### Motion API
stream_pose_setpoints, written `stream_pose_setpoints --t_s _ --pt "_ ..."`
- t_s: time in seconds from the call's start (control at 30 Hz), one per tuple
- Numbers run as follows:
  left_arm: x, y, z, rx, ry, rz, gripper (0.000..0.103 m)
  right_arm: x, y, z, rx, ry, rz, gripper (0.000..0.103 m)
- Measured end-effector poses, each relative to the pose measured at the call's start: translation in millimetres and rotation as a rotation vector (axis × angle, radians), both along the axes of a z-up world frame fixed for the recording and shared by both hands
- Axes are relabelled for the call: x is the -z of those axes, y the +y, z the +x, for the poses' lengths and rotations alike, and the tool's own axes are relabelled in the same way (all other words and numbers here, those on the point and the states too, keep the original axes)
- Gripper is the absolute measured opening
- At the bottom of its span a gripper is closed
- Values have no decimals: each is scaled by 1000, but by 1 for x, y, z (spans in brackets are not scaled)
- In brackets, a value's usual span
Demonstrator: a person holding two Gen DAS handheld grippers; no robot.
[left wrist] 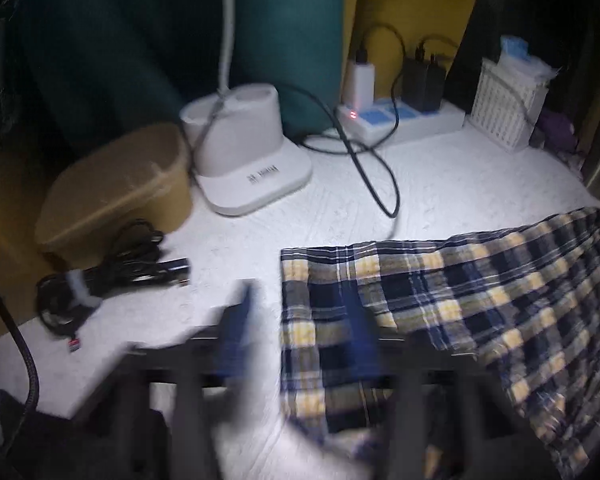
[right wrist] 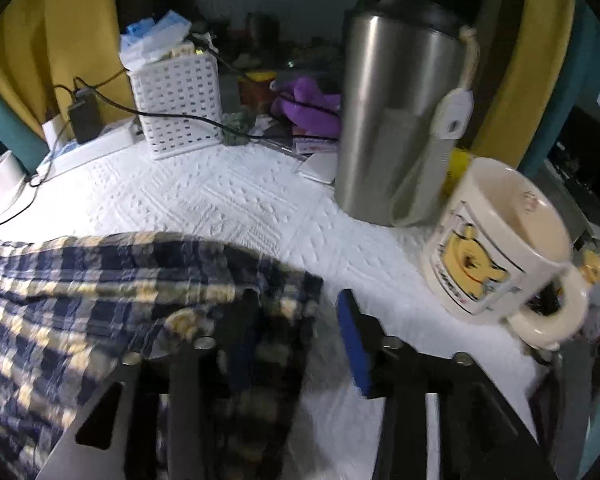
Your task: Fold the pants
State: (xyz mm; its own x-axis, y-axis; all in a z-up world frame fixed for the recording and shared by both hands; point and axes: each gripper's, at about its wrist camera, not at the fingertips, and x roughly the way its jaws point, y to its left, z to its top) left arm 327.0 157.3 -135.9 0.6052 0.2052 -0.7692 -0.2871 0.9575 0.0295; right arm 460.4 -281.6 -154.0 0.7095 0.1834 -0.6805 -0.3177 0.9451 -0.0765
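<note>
Lying across the white embossed table cover (left wrist: 340,200), the navy, yellow and white plaid cotton pants (left wrist: 480,300) are stretching sideways between the two tools, with their long axis running from one gripper to the other. The left gripper (left wrist: 304,332) is sitting at their left end: its blue-padded fingers (left wrist: 244,320) are standing apart, one over bare cover just beside the cloth's straight edge, the other over the plaid itself, so that edge is falling inside the gap. The right gripper (right wrist: 296,332) is doing the mirror of this at the far end, spread wide, its left finger sunk in rumpled fabric and its right one on bare cover. Neither seems to be pinching anything yet, though blur is making contact hard to judge. Both ends appear about equally within reach; the cream cartoon mug (right wrist: 504,248) is crowding the right side.
</note>
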Motion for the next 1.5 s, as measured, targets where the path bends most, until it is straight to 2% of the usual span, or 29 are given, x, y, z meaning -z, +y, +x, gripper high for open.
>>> stream_pose_setpoints --t_s 0.07,0.23,0.5,0.53,0.57,0.6,0.67,0.7,0.83,1.03,1.13,1.23,1.37,1.43,1.5 --pt "-11 -4 -21 19 -27 -28 65 -3 -8 -12 3 -11 7 67" --pt "-16 -25 -54 96 -35 -83 65 -11 -23 -46 13 -20 31 67" --pt "22 -67 -75 261 67 -234 64 -11 -37 -112 6 -10 76 67" --pt "27 -71 -77 284 64 -248 60 -11 -37 -118 0 -9 73 67" --pt "28 -75 -79 292 42 -228 49 -9 -37 -126 -7 -6 70 67" --pt "28 -78 -80 292 36 -203 26 -6 -36 -130 -9 -1 66 67" --pt "26 -78 -79 299 35 -219 0 0 -34 -136 -6 8 52 67" --pt "24 -78 -81 304 18 -221 0 3 -33 -139 -3 7 38 67" --pt "9 -82 -102 311 -15 -136 0 11 -31 -143 0 7 7 67" --pt "2 -59 -127 279 -6 -66 0 26 -35 -143 27 17 -36 67" --pt "10 -48 -132 255 26 -68 0 23 -40 -145 40 24 -10 68" --pt "13 -41 -140 247 32 -99 0 5 -43 -149 46 -14 28 69" --pt "11 -38 -141 240 20 -165 2 -8 -37 -136 -19 -18 99 93" --pt "13 -37 -136 230 23 -194 12 -2 -30 -121 -26 -3 84 93" --pt "15 -36 -133 227 0 -222 59 8 -22 -110 -36 29 87 92"
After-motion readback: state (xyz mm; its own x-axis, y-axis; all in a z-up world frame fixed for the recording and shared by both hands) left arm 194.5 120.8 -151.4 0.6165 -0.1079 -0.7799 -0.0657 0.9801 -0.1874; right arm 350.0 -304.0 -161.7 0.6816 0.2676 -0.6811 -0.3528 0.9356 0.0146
